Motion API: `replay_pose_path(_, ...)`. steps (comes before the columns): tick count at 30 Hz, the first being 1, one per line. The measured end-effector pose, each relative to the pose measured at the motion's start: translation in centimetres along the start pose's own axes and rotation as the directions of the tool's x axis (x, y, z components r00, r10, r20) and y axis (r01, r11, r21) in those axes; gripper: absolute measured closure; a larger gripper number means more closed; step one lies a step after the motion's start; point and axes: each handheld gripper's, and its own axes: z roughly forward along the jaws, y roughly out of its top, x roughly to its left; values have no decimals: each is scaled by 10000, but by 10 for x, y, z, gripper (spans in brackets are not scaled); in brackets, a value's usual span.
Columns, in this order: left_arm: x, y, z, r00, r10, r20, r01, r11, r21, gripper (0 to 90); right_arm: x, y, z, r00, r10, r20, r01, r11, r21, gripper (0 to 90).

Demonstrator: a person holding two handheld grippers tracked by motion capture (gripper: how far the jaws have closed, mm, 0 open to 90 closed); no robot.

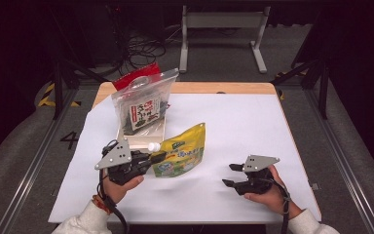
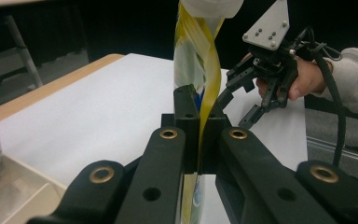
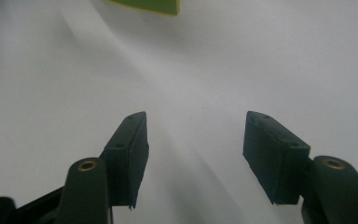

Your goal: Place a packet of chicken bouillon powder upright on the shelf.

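A white sheet covers the bench (image 1: 233, 126). The left tongs (image 1: 157, 157) are clenched on the yellow pouch (image 1: 182, 151), just in front of the box (image 1: 143, 136). The right tongs (image 1: 231, 175), well right of the pouch, gape with nothing between them.
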Motion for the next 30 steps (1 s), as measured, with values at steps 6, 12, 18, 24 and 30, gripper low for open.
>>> replay_pose_path(6, 1, 6, -10, 9995, 127, -278, -130, 9998, -120, 900, 1, -1, -2, 10000, -6, 25, 6, 10000, -23, 396)
replay_pose_path(12, 6, 14, -22, 9985, 295, -459, -311, 9989, -348, 899, 2, -6, -4, 9999, 4, 114, -5, 10000, 62, 391)
replay_pose_path(18, 15, 22, -36, 9950, 530, -851, -573, 9971, -499, 900, 4, -6, -4, 9999, 33, 118, -34, 9999, 103, 387)
replay_pose_path(24, 29, 23, -52, 9915, 466, -1215, -552, 9961, -682, 899, 2, -8, -1, 9999, 136, 41, -137, 9997, 179, 382)
replay_pose_path(30, 43, 21, -62, 9890, 377, -1430, -506, 9949, -875, 899, 4, -7, 0, 10000, 100, -5, -100, 9997, 230, 381)
